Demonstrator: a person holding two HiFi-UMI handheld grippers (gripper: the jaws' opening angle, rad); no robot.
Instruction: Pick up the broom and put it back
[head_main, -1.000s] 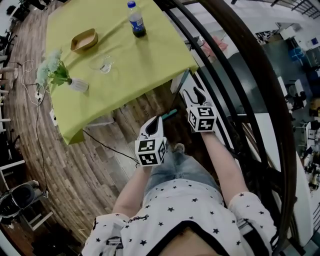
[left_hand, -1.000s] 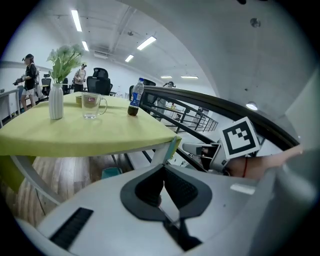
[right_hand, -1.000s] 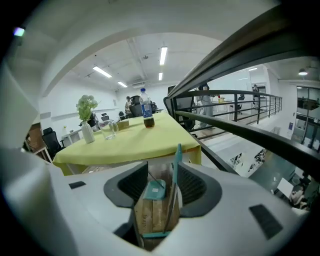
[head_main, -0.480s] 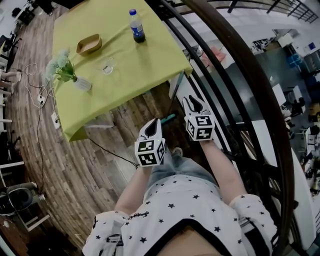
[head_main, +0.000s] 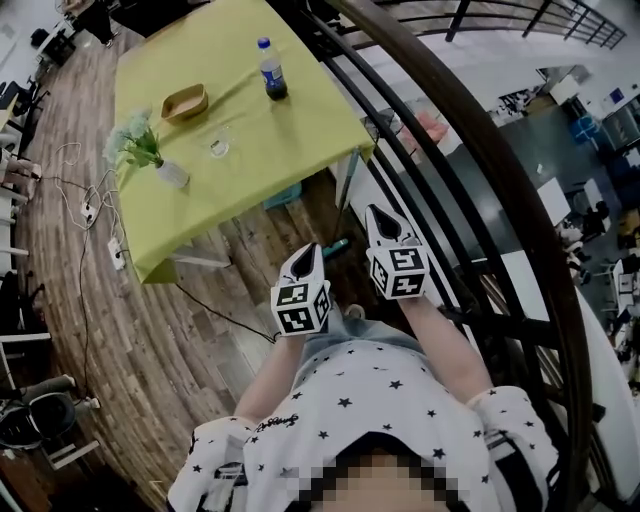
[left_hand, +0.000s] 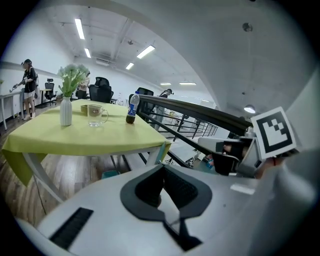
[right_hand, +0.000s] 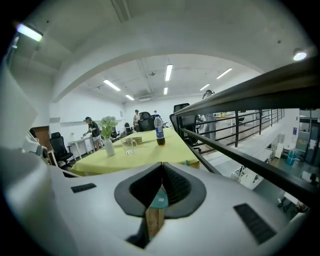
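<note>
Since a second ago your right gripper (right_hand: 162, 167) has brought its tongs together on nothing; your left gripper (left_hand: 164, 170) has its tongs pressed together too. The broom (right_hand: 152, 220) sits low between them, teal cap forward. It is probably light, stiff and smooth, so grip the wood below the cap.

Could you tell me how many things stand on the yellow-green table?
4: bottle at the far edge, bowl left of it, mug in the middle, vase by the left edge. None seems hidden.
</note>
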